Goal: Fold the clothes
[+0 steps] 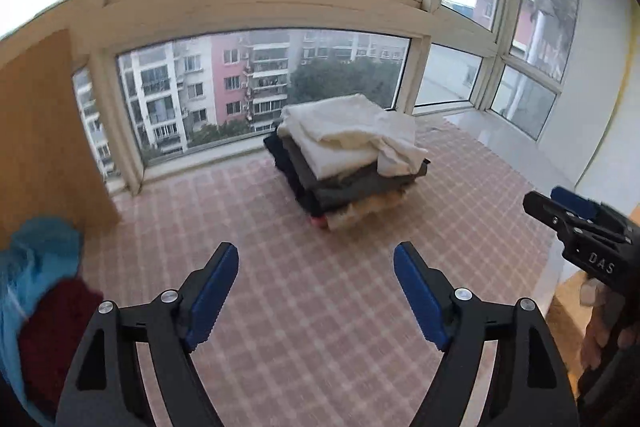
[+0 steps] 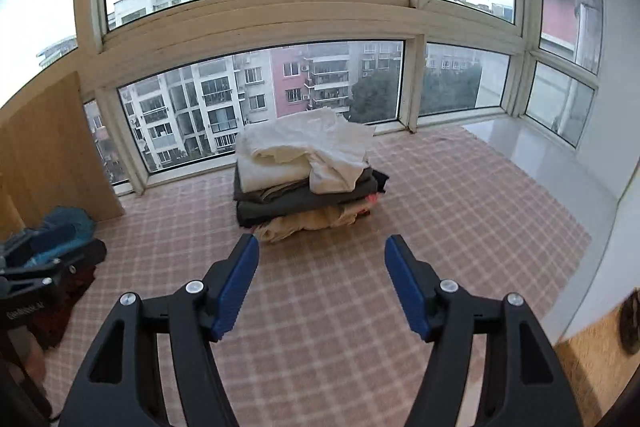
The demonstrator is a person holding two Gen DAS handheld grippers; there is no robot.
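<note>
A stack of folded clothes (image 1: 348, 163) sits near the window on the pink checked cloth (image 1: 320, 307): a white garment on top, dark grey ones under it, a beige one at the bottom. The same stack (image 2: 308, 179) lies straight ahead in the right wrist view. My left gripper (image 1: 316, 291) is open, nothing between its blue pads, held back from the stack. My right gripper (image 2: 322, 283) is open and empty too. A heap of unfolded clothes (image 1: 44, 291), light blue and dark red, lies at the left edge. The right gripper (image 1: 576, 219) shows at the right in the left wrist view.
A light wooden panel (image 1: 44, 131) stands at the left by the window frame (image 1: 256, 11). A white sill (image 2: 540, 163) runs along the right side. The unfolded heap (image 2: 68, 251) and part of the left gripper (image 2: 28, 283) show at the left in the right wrist view.
</note>
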